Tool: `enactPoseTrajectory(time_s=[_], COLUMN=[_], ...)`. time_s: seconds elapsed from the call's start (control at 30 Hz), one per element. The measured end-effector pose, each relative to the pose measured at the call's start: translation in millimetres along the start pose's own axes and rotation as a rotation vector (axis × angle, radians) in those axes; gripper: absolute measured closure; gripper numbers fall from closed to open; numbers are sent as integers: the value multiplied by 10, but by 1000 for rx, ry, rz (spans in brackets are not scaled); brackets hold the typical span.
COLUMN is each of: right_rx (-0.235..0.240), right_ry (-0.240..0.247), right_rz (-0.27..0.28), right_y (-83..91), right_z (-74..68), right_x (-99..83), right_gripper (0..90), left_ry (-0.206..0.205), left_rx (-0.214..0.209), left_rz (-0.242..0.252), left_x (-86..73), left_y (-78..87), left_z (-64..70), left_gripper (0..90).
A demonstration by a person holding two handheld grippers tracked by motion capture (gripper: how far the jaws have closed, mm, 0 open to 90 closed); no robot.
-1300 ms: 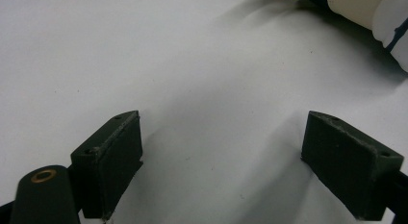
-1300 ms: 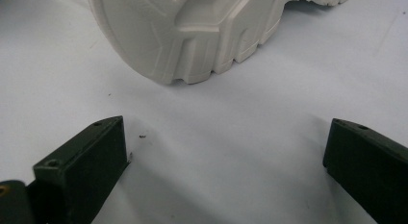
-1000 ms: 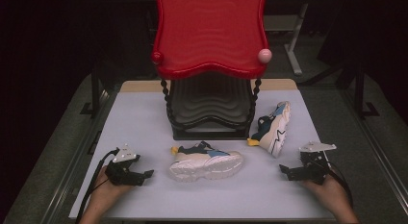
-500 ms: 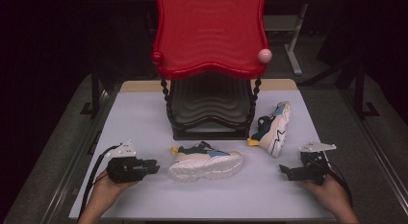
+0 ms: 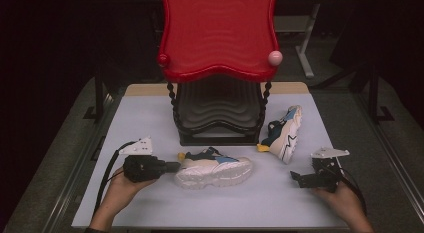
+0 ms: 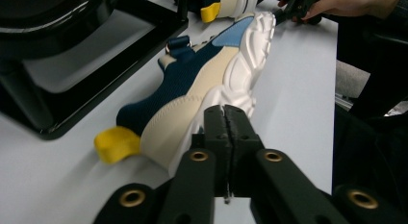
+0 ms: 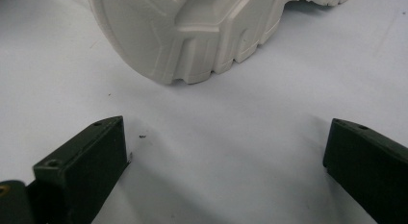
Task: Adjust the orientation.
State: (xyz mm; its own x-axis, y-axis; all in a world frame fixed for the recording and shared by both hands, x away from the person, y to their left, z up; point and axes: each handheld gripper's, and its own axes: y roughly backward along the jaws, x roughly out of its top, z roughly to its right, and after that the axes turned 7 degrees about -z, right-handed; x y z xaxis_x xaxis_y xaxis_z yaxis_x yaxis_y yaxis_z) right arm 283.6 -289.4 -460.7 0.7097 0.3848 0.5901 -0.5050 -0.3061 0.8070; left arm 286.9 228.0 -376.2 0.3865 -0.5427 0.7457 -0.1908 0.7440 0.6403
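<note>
Two navy, cream and white chunky-soled sneakers lie on the pale grey tabletop [image 5: 150,118] before a red-topped black tiered rack [image 5: 218,108], whose shelf looks bare. One sneaker [image 5: 215,168] rests on its side in front of the rack, the left hand-held gripper [image 5: 172,167] pressed shut against its heel. Its mate [image 5: 285,133] leans at the rack's right. Near the first sneaker's toe, the right hand-held gripper [image 5: 296,177] gapes wide, holding nothing.

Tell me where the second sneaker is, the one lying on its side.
In the high view the tipped sneaker lies right of centre, beside the black rack, beyond the right gripper and apart from it.
</note>
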Motion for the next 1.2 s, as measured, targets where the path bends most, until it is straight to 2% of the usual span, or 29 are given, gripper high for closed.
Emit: enactPoseTrajectory(time_s=[0.13,0.17,0.33,0.47,0.53,0.73,1.2], right_rx=[0,0,0,0,0,0,-3], right_ry=[0,0,0,0,1,0,2], right_rz=[0,0,0,0,0,0,1], right_y=[0,0,0,0,0,0,1], right_z=[0,0,0,0,0,0,-2], right_x=[0,0,0,0,-1,-1,-2], right_gripper=[8,8,8,8,8,8,9], left_ry=[18,25,26,25,39,36,34], left_rx=[-14,-17,-21,-17,-28,-38,-89], left_rz=[-25,-46,-61,-55,-37,-27,-9], left_x=[52,54,38,23,-8,-34,-171], left_y=[-123,-172,-204,-197,-184,-164,-121], left_z=[-36,-52,-50,-26,-7,50,294], left_gripper=[896,896,897,898,898,898,898])
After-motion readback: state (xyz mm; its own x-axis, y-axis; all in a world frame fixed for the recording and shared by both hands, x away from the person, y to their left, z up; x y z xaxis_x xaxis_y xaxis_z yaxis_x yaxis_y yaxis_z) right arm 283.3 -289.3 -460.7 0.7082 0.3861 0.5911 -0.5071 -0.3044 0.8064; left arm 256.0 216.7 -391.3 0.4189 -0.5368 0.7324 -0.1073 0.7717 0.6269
